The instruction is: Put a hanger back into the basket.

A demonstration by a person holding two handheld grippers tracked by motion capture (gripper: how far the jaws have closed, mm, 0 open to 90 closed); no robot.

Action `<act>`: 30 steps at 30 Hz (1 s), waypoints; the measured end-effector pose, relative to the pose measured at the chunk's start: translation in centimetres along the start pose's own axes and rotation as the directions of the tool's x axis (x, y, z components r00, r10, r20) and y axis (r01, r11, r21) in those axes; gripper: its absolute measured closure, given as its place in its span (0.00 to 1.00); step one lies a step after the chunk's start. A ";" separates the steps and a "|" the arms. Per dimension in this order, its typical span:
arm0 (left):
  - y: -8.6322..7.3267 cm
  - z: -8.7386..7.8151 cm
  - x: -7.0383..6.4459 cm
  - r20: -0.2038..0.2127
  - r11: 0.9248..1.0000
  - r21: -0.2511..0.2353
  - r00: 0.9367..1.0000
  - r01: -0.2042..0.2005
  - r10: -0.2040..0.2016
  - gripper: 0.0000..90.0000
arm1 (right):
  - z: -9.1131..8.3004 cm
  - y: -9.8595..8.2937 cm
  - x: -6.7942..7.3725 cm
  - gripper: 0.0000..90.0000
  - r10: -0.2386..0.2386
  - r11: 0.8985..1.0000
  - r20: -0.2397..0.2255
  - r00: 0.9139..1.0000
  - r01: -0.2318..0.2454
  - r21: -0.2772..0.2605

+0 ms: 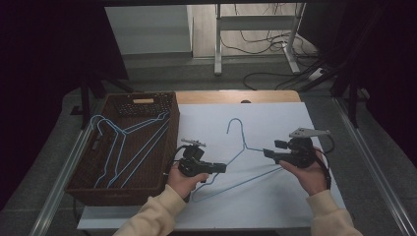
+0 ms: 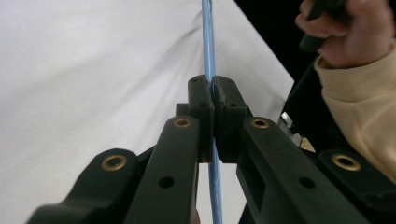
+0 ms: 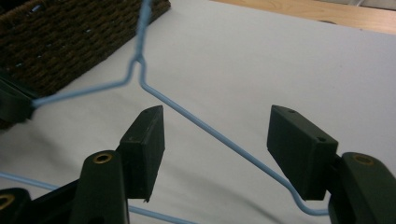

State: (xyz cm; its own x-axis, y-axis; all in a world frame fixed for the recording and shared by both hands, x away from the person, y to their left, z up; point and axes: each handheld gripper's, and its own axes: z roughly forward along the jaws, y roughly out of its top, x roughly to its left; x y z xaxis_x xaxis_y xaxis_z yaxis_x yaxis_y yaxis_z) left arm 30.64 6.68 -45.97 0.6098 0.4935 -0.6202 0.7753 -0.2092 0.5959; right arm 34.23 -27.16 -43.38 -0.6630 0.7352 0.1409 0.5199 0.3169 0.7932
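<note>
A brown wicker basket (image 1: 152, 147) sits at the left edge of the worktop (image 1: 275, 206), overhanging it slightly. Two blue wire hangers (image 1: 120, 147) lie inside it, slanted across its floor, with hooks toward the far left corner. A white sheet (image 1: 295, 128) covers most of the worktop; bare wood (image 1: 216, 97) shows along the far edge. Beyond that, a white metal frame (image 1: 255, 22) stands on the floor among loose black cables (image 1: 265, 46).

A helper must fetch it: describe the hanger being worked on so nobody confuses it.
On the white sheet right of the wicker basket lies one blue wire hanger. The left gripper clamps it; the other hangers lie inside the basket.
</note>
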 end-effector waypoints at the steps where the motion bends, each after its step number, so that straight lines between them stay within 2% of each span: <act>1: 0.0 -0.2 -0.2 0.005 1.000 -0.005 1.000 -0.005 0.005 0.97 | -0.1 -0.2 -0.1 0.42 0.000 1.000 0.012 1.000 0.000 -0.005; 6: 0.1 -1.6 -1.0 0.014 0.999 -0.029 0.999 -0.029 0.030 0.97 | -0.4 -0.7 -0.4 0.42 0.005 1.000 0.013 1.000 -0.005 -0.005; 9: 0.3 -2.5 -1.3 0.001 0.998 -0.040 0.999 -0.043 0.043 0.97 | -0.4 -1.1 -0.5 0.42 0.004 1.000 0.014 1.000 -0.004 0.000; 22: 0.4 -6.5 -0.6 -0.007 0.992 -0.116 0.999 -0.042 0.042 0.97 | -0.4 -1.4 -0.7 0.42 0.008 1.000 0.016 1.000 -0.009 0.011; 30: 0.1 -8.2 -0.4 -0.002 0.987 -0.151 0.999 -0.048 0.048 0.97 | 0.0 -1.6 -0.7 0.42 0.001 1.000 0.019 1.000 -0.002 0.031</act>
State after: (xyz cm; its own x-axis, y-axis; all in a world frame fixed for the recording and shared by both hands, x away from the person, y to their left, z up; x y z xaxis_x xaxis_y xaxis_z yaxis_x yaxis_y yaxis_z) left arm 29.12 13.36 -41.43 0.6459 0.4847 -0.5897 0.7117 -0.1029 0.6949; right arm 33.87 -28.18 -44.75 -0.6520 0.7469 0.1306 0.5378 0.3342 0.7740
